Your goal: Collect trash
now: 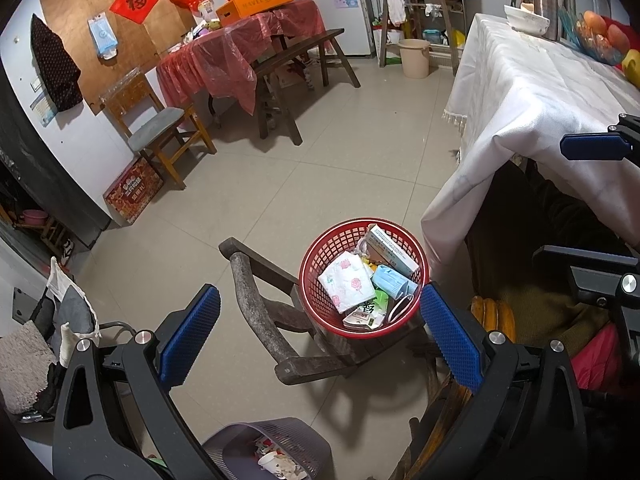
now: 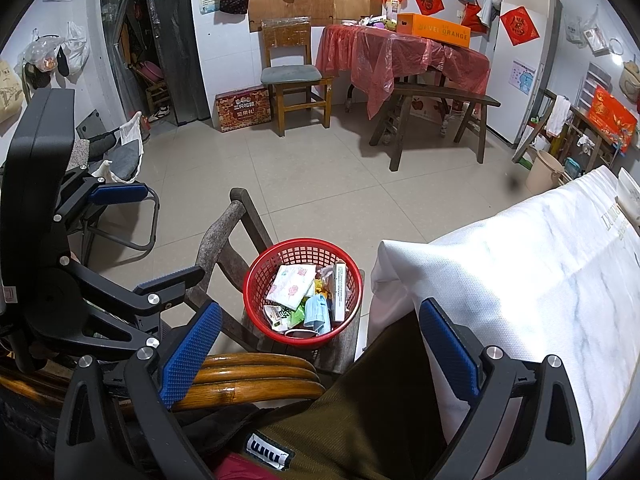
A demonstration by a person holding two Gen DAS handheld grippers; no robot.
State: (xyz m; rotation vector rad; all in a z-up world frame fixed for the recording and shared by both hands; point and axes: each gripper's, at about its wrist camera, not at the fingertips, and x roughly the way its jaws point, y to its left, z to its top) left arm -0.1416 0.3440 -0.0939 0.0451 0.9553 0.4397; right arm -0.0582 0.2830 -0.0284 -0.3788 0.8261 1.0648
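A red mesh basket (image 1: 320,256) (image 2: 256,280) stands on a dark wooden chair seat, filled with trash: a floral tissue pack (image 1: 346,280) (image 2: 290,286), a blue face mask (image 1: 394,282) (image 2: 316,314), a white carton (image 1: 390,250) and green wrappers. My left gripper (image 1: 320,336) hovers open above and in front of the basket, nothing between its blue pads. My right gripper (image 2: 320,352) is open too, over a bamboo chair arm (image 2: 256,376) and an olive garment, just short of the basket. A grey mesh bin (image 1: 280,440) with paper trash sits at the bottom of the left wrist view.
A table under a white cloth (image 1: 532,96) (image 2: 520,272) stands right of the basket. Farther off are a red-covered table (image 1: 240,48) (image 2: 400,56), a dark bench (image 1: 296,64), a wooden chair (image 1: 156,124) (image 2: 292,76) and a beige bucket (image 1: 414,58). Tiled floor (image 1: 320,168) lies between.
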